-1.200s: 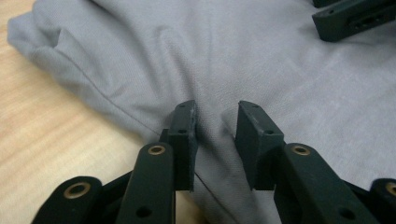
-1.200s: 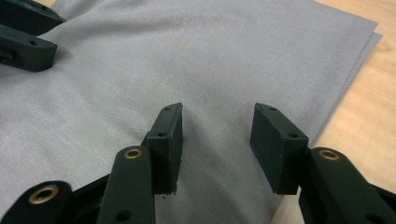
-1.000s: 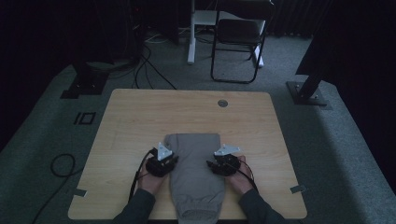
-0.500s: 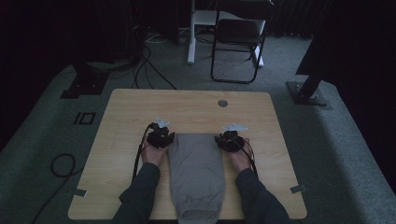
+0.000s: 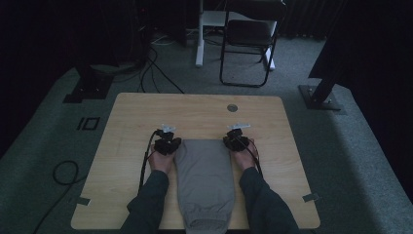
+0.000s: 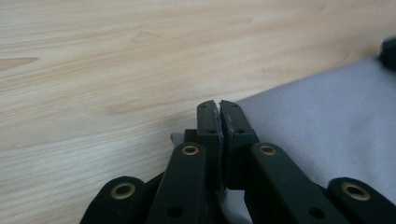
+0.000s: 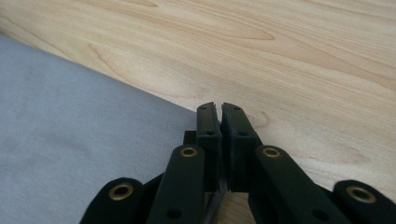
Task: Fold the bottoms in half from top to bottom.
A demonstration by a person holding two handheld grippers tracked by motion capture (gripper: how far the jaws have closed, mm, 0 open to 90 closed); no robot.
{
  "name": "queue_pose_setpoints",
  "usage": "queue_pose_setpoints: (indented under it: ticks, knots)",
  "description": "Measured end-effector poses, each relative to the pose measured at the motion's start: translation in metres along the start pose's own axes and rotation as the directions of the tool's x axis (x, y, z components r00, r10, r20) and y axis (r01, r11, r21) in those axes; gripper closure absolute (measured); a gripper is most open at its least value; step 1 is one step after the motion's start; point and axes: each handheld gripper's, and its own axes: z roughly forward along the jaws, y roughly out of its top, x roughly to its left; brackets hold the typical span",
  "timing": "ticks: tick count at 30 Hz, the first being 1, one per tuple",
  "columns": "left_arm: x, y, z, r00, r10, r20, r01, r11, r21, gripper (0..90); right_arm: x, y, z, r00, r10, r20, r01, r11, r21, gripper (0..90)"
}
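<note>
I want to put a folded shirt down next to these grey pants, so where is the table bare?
The far half of the table, between the grippers and the round grommet, is bare wood. Strips also lie free along the left edge and the right edge. The near middle is crowded: the grey pants lie there, with the left gripper and right gripper at their far corners.

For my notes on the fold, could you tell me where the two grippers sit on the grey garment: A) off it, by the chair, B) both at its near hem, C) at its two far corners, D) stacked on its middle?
C: the left gripper and right gripper flank the far corners of the grey garment.
</note>
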Motion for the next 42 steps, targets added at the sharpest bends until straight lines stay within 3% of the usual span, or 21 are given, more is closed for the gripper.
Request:
queue_pose_setpoints:
  ticks: [4, 6, 8, 11, 13, 16, 19, 22, 25, 34, 40, 42]
  knots:
    - [0.015, -0.006, -0.014, 0.9966, -0.083, 0.002, 0.083, 0.9952, -0.052, 88.1, -0.002, -0.001, 0.0, 1.0, -0.001, -0.009, 0.001, 1.0, -0.007, 87.2]
    - [0.019, -0.008, -0.018, 0.9937, -0.106, -0.035, 0.104, 0.9926, -0.062, 88.6, -0.001, -0.002, 0.0, 0.9999, -0.003, -0.011, 0.003, 1.0, -0.009, 87.2]
    - [0.024, -0.009, -0.021, 0.99, -0.14, -0.021, 0.138, 0.9874, -0.079, 88.2, 0.0, -0.002, 0.0, 1.0, -0.006, -0.005, 0.006, 1.0, -0.01, 87.1]
    - [0.016, -0.006, -0.02, 0.9947, -0.066, -0.079, 0.06, 0.9959, -0.068, 87.3, -0.001, -0.001, 0.001, 1.0, 0.002, -0.009, -0.002, 1.0, -0.012, 85.2]
    - [0.014, -0.002, -0.018, 0.9937, -0.072, -0.086, 0.065, 0.9948, -0.078, 77.5, -0.002, 0.0, 0.001, 0.9999, 0.01, -0.008, -0.01, 1.0, -0.006, 78.9]
    - [0.011, 0.004, -0.013, 0.9972, -0.053, -0.052, 0.049, 0.9961, -0.073, 67.9, -0.007, 0.002, -0.002, 0.9987, 0.046, -0.021, -0.046, 0.999, -0.025, 66.6]
    - [0.007, 0.006, -0.002, 0.9992, -0.005, -0.039, 0.005, 0.9999, -0.012, 57.1, -0.013, 0.005, -0.005, 0.9955, 0.083, -0.045, -0.085, 0.996, -0.041, 56.8]
    - [0.005, 0.005, 0.007, 0.9994, 0.008, -0.033, -0.007, 0.9996, 0.026, 51.4, -0.013, 0.006, -0.004, 0.9941, 0.073, -0.08, -0.076, 0.997, -0.026, 52.2]
    - [0.006, 0.004, 0.013, 0.9996, -0.004, -0.028, 0.005, 0.9986, 0.053, 47.0, -0.009, 0.006, 0.001, 0.9968, 0.046, -0.066, -0.046, 0.999, 0.001, 49.9]
    - [0.009, 0.001, 0.014, 0.9997, 0.023, 0.002, -0.023, 0.9952, 0.095, 46.2, -0.001, 0.003, 0.003, 0.9995, -0.019, -0.025, 0.019, 1.0, 0.024, 47.1]
    - [0.008, -0.003, 0.009, 0.9987, 0.042, 0.029, -0.045, 0.9932, 0.107, 49.4, 0.001, 0.002, -0.001, 0.9983, -0.037, -0.046, 0.039, 0.998, 0.043, 55.7]
    - [0.007, -0.003, 0.008, 0.9984, 0.045, 0.033, -0.049, 0.9925, 0.112, 55.7, 0.0, 0.003, -0.002, 0.9972, -0.037, -0.065, 0.04, 0.998, 0.056, 65.6]
